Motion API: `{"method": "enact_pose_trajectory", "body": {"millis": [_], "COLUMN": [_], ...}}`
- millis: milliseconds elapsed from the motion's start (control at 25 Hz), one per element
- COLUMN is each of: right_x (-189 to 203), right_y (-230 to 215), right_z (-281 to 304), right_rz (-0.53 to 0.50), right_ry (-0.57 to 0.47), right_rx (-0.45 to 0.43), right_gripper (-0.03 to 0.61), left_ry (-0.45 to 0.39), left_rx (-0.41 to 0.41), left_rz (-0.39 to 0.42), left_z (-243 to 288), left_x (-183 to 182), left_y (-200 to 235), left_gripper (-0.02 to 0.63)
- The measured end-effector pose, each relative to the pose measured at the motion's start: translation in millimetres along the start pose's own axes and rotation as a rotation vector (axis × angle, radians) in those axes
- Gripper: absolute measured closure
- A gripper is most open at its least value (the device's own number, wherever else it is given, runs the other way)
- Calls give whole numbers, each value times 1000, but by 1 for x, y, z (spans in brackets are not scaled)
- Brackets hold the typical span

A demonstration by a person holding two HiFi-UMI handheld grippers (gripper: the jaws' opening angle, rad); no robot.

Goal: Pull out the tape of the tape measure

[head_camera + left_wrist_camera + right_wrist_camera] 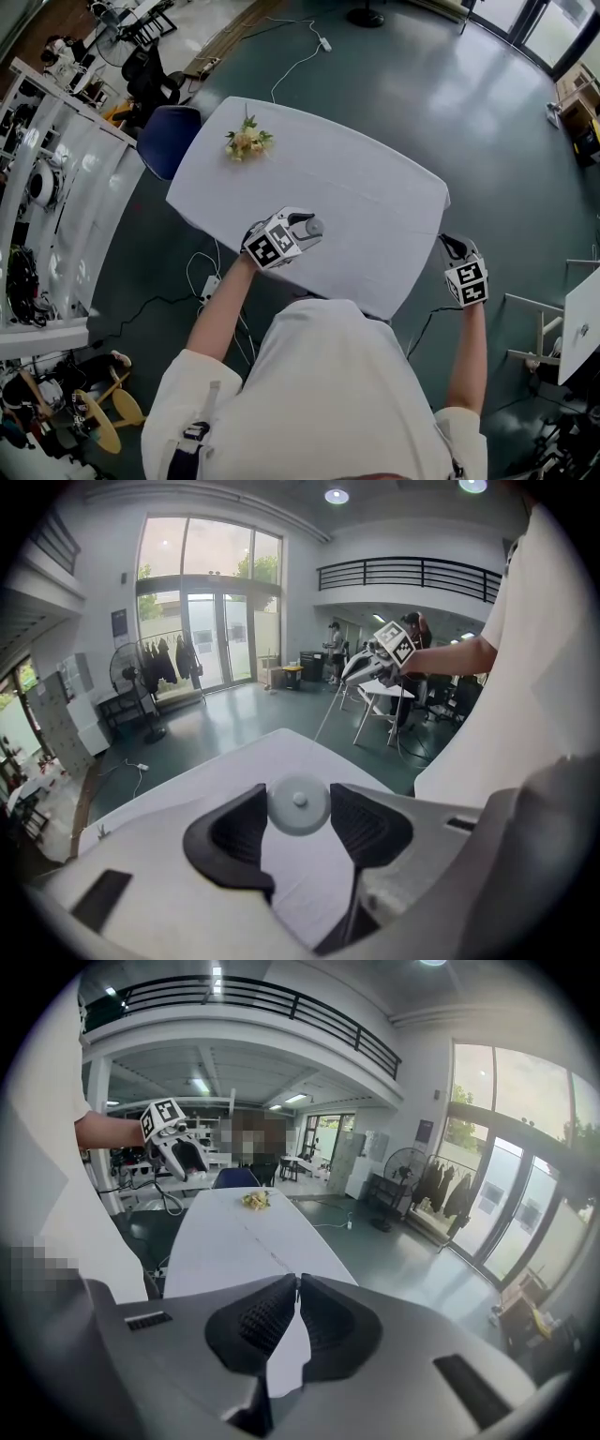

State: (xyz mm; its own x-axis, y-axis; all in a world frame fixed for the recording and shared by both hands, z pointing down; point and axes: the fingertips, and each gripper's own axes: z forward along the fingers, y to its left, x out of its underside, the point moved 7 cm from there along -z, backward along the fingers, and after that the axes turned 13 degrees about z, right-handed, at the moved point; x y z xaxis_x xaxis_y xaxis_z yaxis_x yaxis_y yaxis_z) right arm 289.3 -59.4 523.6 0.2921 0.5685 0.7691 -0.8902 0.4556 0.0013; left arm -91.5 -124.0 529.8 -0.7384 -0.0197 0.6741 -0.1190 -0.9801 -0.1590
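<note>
A small round grey tape measure [298, 805] sits between the pads of my left gripper [298, 808], which is shut on it above the white table [375, 187]. In the head view that gripper [305, 228] is over the table's near left part with the tape measure [314, 226] at its tips. A thin tape [328, 719] runs from the case to my right gripper [361, 667]. The right gripper [296, 1283] is shut on the tape's end and hangs just past the table's right corner [450, 246]. Its view also shows the left gripper [187, 1162] far off.
A small bunch of yellow flowers [247, 142] lies at the table's far left end. A blue chair [169, 139] stands beside that end. Cables [211, 272] trail on the floor below the near edge. Another table [583, 323] stands to the right.
</note>
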Motion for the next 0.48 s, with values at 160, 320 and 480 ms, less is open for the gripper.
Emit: {"method": "enact_pose_trajectory", "body": {"millis": [160, 320, 480], "right_x": [0, 6, 10], "right_y": [3, 2, 3], "right_z": [3, 4, 8], "right_rz": [6, 15, 26], "right_ry": [3, 10, 17], "right_rx": [6, 5, 6], "right_gripper": [537, 537, 537], "left_ry": [-2, -3, 3], "left_rx": [1, 2, 9], "left_rz": [-5, -11, -16], "left_z": [-4, -2, 1], "left_x": [2, 3, 6], "left_y": [-1, -4, -5], "left_gripper": [397, 397, 397]}}
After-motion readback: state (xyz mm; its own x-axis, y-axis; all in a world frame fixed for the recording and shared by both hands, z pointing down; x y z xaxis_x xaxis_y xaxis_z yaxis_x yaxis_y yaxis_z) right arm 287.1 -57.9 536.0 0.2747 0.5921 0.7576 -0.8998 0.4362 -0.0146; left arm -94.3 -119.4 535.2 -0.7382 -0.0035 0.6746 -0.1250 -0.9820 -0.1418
